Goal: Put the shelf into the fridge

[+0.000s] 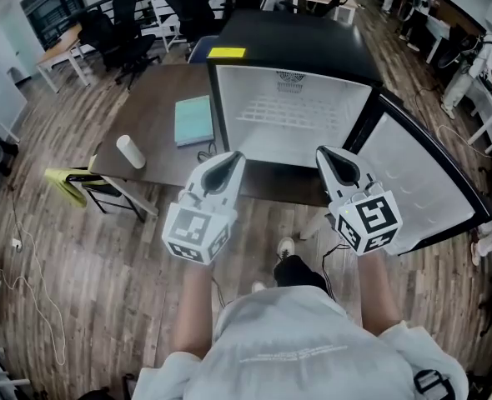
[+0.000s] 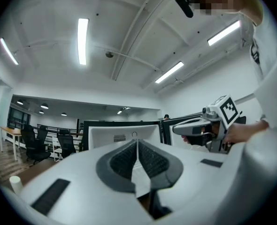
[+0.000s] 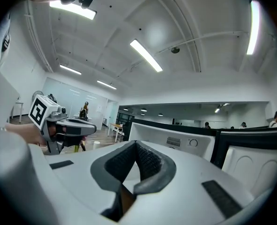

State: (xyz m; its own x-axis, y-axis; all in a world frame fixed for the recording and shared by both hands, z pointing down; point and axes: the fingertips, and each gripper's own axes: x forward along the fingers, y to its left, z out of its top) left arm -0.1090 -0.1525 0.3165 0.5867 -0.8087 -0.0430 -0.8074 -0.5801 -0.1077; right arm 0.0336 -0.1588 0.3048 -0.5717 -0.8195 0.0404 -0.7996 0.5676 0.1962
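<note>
Beside the open fridge, a table holds a teal book and cylinder.

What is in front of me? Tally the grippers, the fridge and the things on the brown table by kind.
Gripper: 2, left gripper and right gripper, both shut
Fridge: 1
Teal book: 1
White cylinder: 1
Total: 5

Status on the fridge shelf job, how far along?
Done: fridge door stands open; a grid inside the fridge may be the shelf, unconfirmed. In hand: nothing; left gripper and right gripper shut, empty, before the opening. Left: unclear; a flat teal panel lies on the table.
</note>
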